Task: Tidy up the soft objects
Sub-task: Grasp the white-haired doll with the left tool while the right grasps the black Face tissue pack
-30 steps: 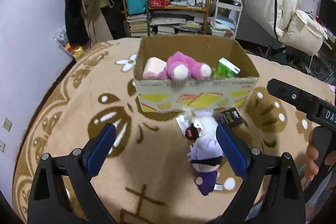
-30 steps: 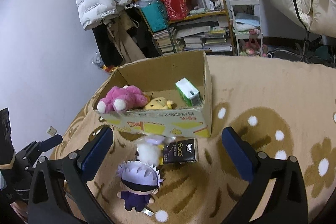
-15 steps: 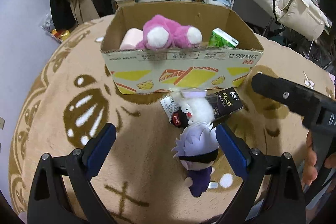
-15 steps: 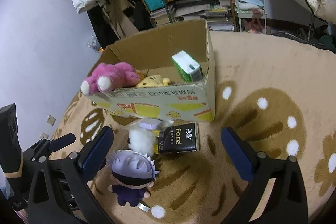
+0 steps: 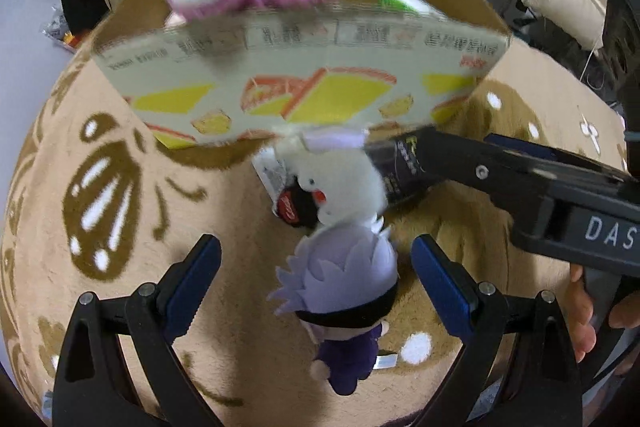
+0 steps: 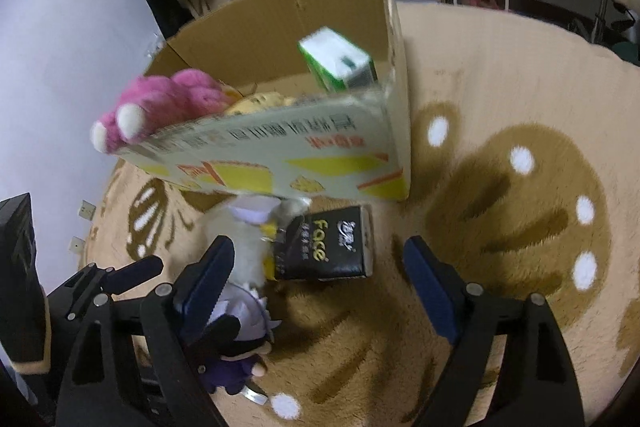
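**Two pairs of tongs lowered over soft toys on a patterned tan rug, before a cardboard box.**

Left wrist view: the left tongs [image 5: 316,283] stand apart, their blue pads flanking the lavender-haired plush doll in a purple outfit [image 5: 340,299], which lies at lower centre between them, untouched. Just above it lies the white fluffy plush toy [image 5: 340,183], resting against the black tissue pack [image 5: 400,167]; the right tongs enter from the right edge. Right wrist view: the right tongs [image 6: 318,277], whose jaws have just been closing, are still apart around the black tissue pack [image 6: 328,247] at centre without pressing it; the left pad [image 6: 208,279] overlaps the white toy [image 6: 236,239]. The printed cardboard box [image 6: 280,155] in the upper half holds a pink plush toy [image 6: 160,111] and a green-and-white carton [image 6: 336,61]. The rug [image 6: 500,187] carries everything.
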